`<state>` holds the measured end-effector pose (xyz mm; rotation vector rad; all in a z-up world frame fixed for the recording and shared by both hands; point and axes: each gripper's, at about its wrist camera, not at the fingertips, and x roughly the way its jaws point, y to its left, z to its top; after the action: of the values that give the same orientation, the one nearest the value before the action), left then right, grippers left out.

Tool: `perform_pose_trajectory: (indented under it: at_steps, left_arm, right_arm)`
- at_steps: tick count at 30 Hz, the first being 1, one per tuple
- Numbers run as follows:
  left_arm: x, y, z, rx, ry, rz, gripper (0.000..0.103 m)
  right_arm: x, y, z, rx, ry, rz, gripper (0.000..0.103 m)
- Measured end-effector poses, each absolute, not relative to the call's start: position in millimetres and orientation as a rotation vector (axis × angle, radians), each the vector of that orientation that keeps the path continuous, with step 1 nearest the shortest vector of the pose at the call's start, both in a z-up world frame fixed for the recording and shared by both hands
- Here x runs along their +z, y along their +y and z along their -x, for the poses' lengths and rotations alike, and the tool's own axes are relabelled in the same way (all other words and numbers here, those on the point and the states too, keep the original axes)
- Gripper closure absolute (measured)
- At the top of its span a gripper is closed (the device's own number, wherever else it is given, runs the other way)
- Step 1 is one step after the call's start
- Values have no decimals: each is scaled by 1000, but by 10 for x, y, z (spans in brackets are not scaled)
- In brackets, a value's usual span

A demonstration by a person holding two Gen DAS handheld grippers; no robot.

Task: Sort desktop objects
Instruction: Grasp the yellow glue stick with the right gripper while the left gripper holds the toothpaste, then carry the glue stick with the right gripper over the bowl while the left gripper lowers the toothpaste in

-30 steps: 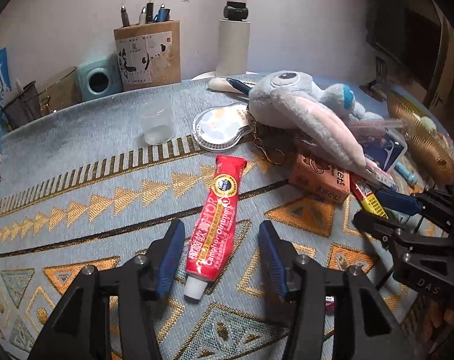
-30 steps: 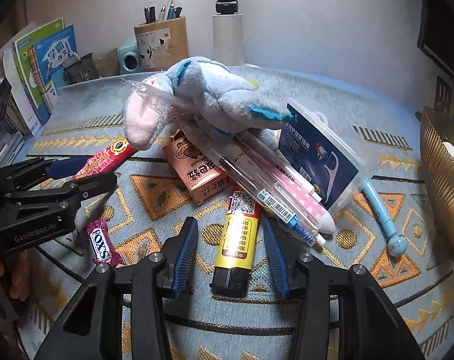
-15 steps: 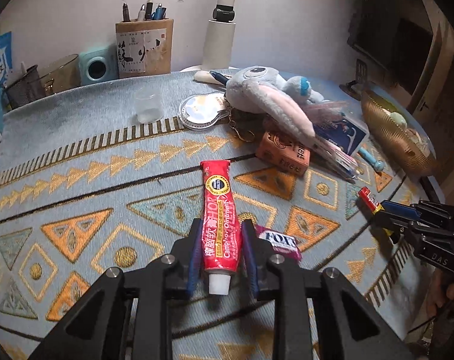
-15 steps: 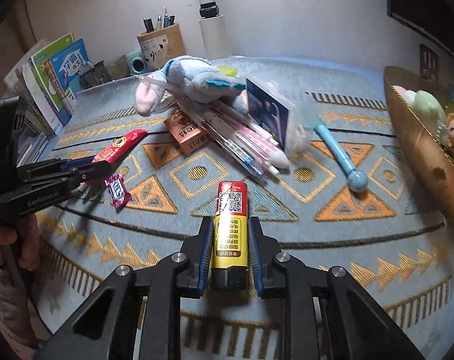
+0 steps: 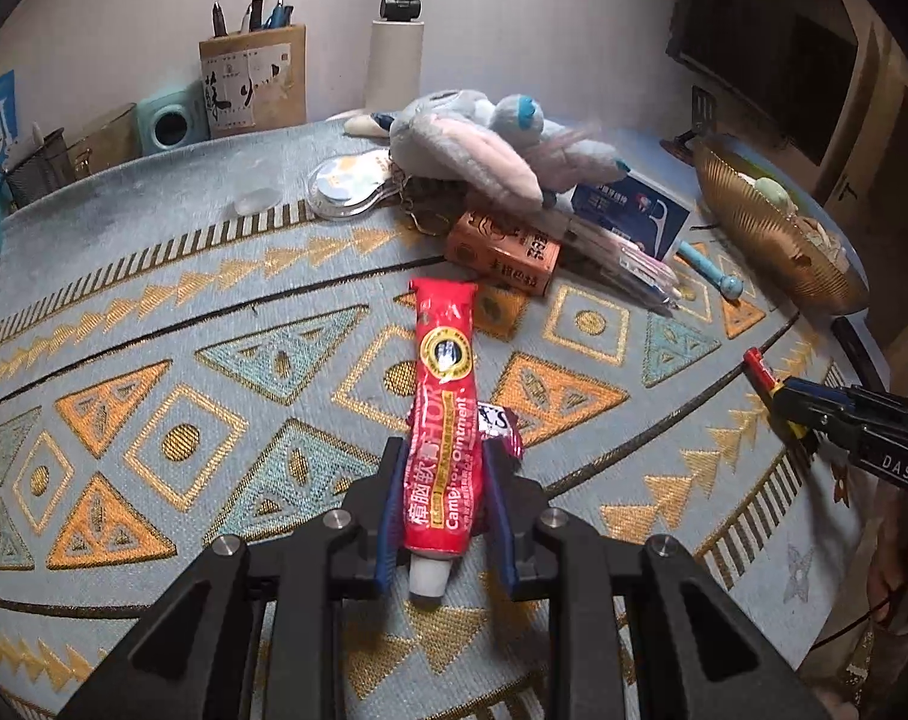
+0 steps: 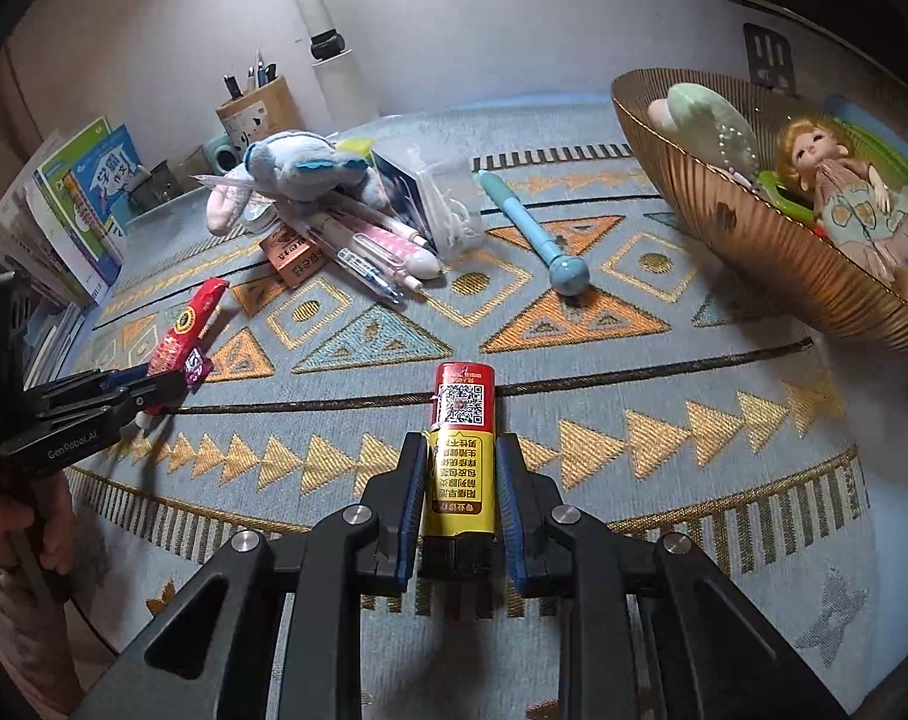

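My left gripper (image 5: 444, 450) is shut on the lower end of a red ointment tube (image 5: 444, 348), whose white cap points back at me. It holds the tube above the patterned tablecloth (image 5: 153, 372). A purple candy wrapper (image 5: 502, 420) shows just right of the tube, partly hidden by it. My right gripper (image 6: 461, 443) is shut on a yellow and red glue stick (image 6: 463, 402), held over the cloth near the front edge. In the right wrist view the left gripper (image 6: 153, 381) and its tube (image 6: 189, 321) are at the far left. The left wrist view has the right gripper (image 5: 784, 396) at the far right.
A pile lies mid-table: grey plush toy (image 5: 472, 138), orange box (image 5: 505, 249), several pens (image 6: 369, 246), floss pick box (image 5: 631, 210), blue pen (image 6: 532, 222). A gold bowl (image 6: 724, 228) holding a doll stands at the right edge. Pen holder (image 5: 252, 81) and books (image 6: 75, 204) line the back left.
Both grippers went from open around their objects to shut on them. Both have since pulled back from the pile toward the table's front edge, carrying tube and glue stick.
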<state>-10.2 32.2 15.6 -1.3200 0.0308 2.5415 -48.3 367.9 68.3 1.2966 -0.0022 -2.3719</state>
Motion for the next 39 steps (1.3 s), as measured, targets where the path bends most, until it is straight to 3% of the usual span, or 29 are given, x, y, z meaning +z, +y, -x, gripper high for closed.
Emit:
perform_pose_trajectory:
  at_steps: [13,23,39]
  left_arm:
    - [227,419,66,2608,68,1266,80]
    - [865,651,-216,2620,40,1037,93]
    - [1287,1451,-160,2513,43,865,93]
  right_arm:
    - [664,3418,338,-2468,332,-1163,79]
    - [1031,3811,379,-2448,56,-1099,79]
    - [1418,4514,352,-2568,-180,-967,79]
